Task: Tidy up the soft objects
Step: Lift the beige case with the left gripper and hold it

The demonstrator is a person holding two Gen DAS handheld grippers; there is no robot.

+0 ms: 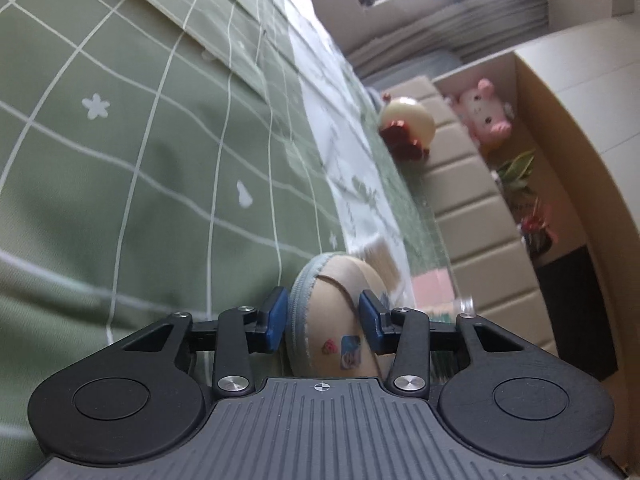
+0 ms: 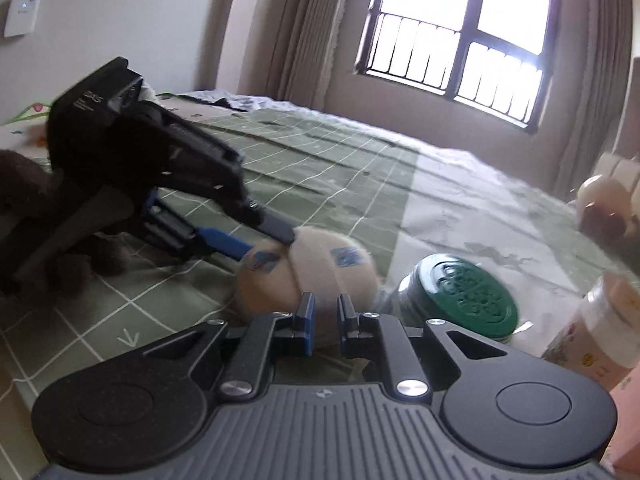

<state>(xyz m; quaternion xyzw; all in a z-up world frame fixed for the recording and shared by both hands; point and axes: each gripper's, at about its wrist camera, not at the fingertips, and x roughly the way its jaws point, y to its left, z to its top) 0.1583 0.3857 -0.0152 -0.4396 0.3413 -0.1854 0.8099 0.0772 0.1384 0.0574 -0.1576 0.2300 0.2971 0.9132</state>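
Left wrist view: left gripper clamps the beige soft pouch over the green checked bedspread | right wrist view: pouch lies on the bed, right gripper fingers nearly together, touching its near side; cannot tell whether pinching.

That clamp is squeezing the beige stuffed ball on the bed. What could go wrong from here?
Two risks, I think. The left gripper pinches only the near part of the soft beige ball, so the ball could squash and slip out when lifted. Also, a green-lidded jar and a pale cup sit right beside the ball; a swing that way might knock them over. The right gripper hovers close, so the two tools could bump.
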